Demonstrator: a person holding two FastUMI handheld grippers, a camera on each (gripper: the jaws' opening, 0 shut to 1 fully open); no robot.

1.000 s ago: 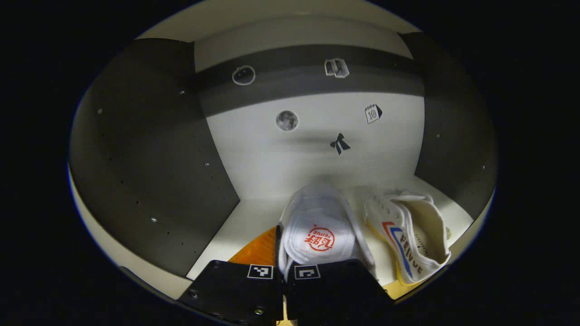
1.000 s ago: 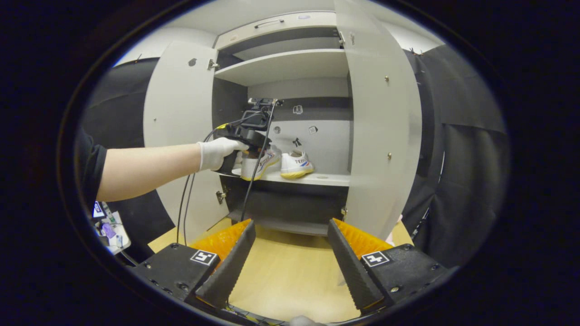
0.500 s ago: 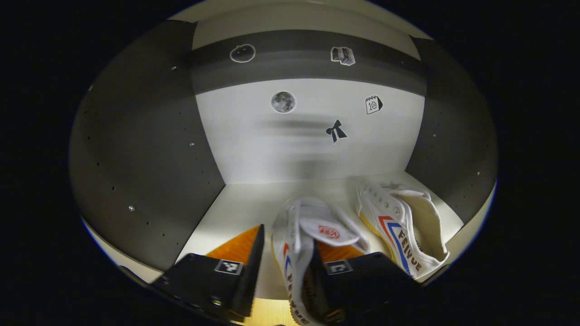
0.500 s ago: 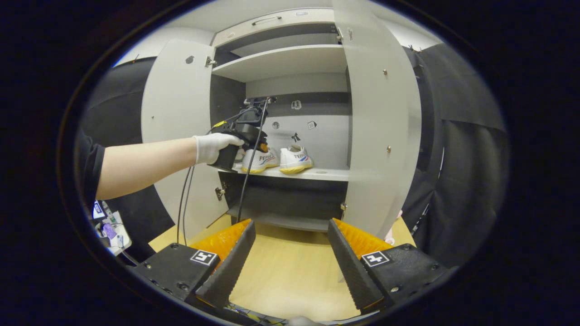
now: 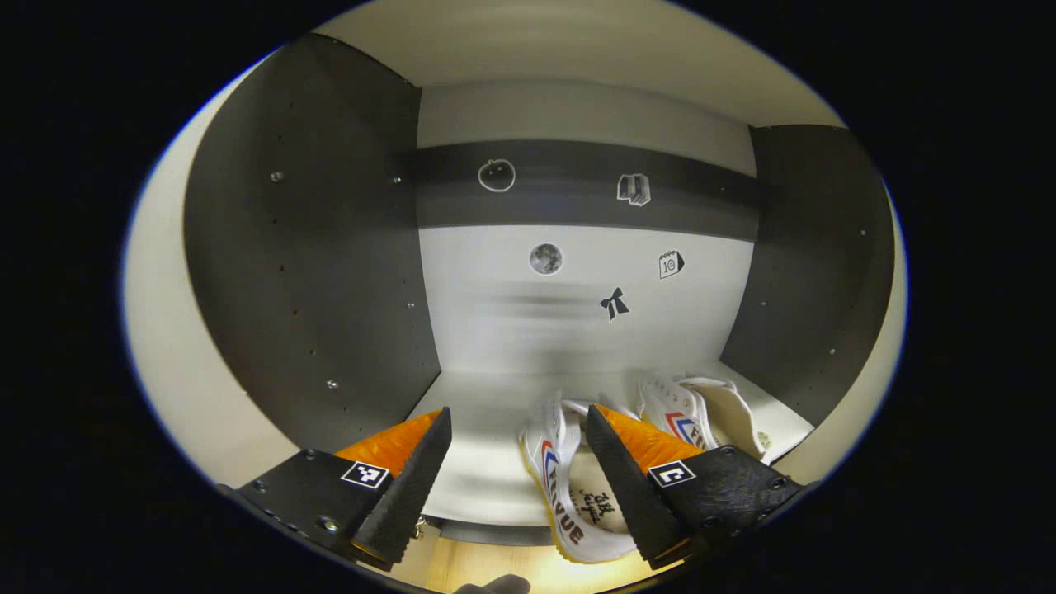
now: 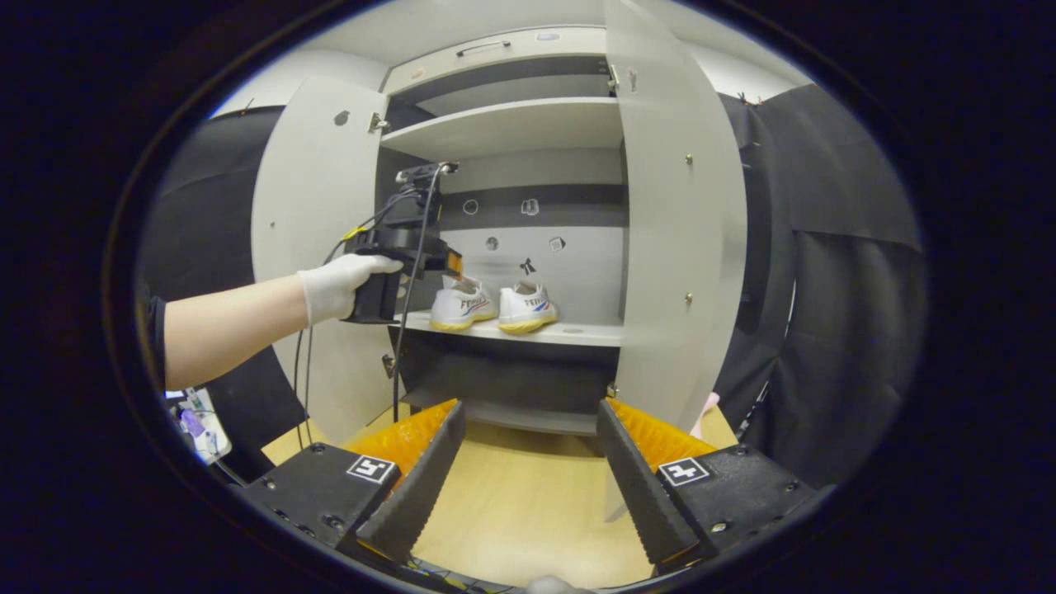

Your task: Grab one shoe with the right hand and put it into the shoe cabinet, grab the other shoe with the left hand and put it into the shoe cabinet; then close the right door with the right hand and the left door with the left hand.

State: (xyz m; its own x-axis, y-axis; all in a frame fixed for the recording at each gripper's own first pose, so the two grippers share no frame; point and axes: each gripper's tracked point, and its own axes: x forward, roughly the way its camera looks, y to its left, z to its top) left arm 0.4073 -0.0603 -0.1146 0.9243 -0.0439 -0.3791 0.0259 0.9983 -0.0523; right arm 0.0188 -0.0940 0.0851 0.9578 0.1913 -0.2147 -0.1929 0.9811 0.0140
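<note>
Two white shoes with red and blue stripes stand side by side on the cabinet's middle shelf. The near shoe lies just ahead of my left gripper, partly behind its right finger; the other shoe sits to its right. The left gripper is open and touches neither shoe. In the right gripper view, the pair rests on the shelf, and a gloved hand holds the left gripper just in front of it. My right gripper hangs open over the wooden table, holding nothing.
Both cabinet doors stand open: the left door and the right door, nearer to me. An upper shelf and a lower compartment flank the shoes' shelf. The table lies before the cabinet. Cables hang from the left gripper.
My left gripper opened, let go of the shoe and drew back out of the shelf. The shoe now stands upright beside the other. The right gripper barely moved.
</note>
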